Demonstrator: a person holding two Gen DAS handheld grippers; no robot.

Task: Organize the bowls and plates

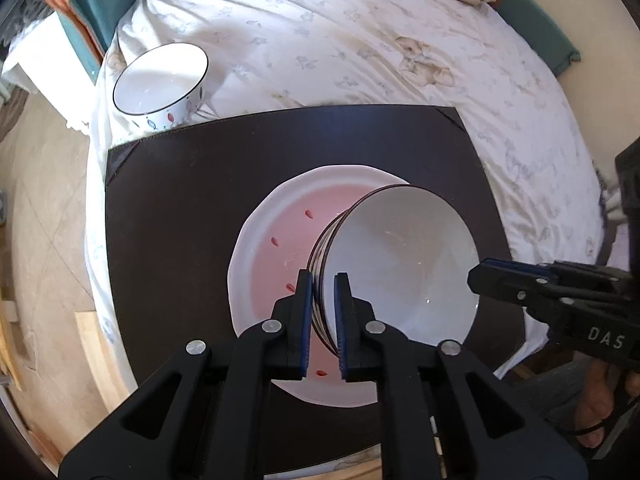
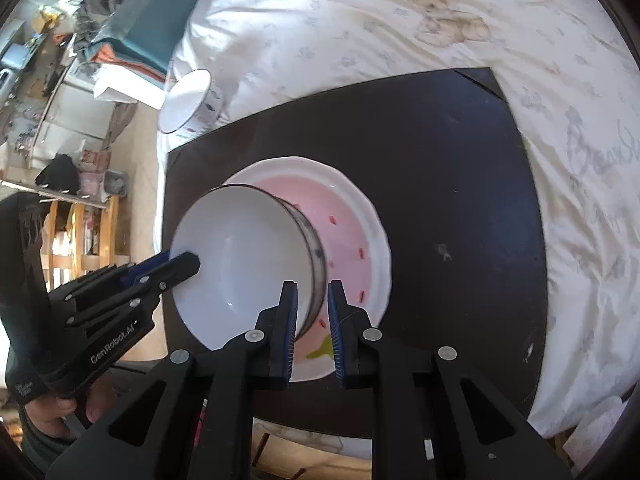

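A white bowl with a dark rim [image 1: 404,264] [image 2: 240,264] sits on a white plate with a pink centre [image 1: 276,248] [image 2: 352,232], on a dark mat [image 1: 180,208] [image 2: 460,184]. My left gripper [image 1: 324,280] [image 2: 188,264] straddles the bowl's left rim, jaws narrow, one finger inside and one outside. My right gripper [image 2: 312,288] [image 1: 480,276] straddles the bowl's right rim the same way. Whether either pinches the wall is unclear. A second white bowl with a dark rim and red-blue pattern [image 1: 160,84] [image 2: 192,100] stands on the bed, off the mat's far left corner.
The mat lies on a bed with a white printed quilt [image 1: 360,40] [image 2: 400,20]. Teal and orange bedding [image 1: 80,8] lies at the far left. A wooden frame [image 1: 96,344] and tiled floor [image 1: 44,220] are to the left of the bed.
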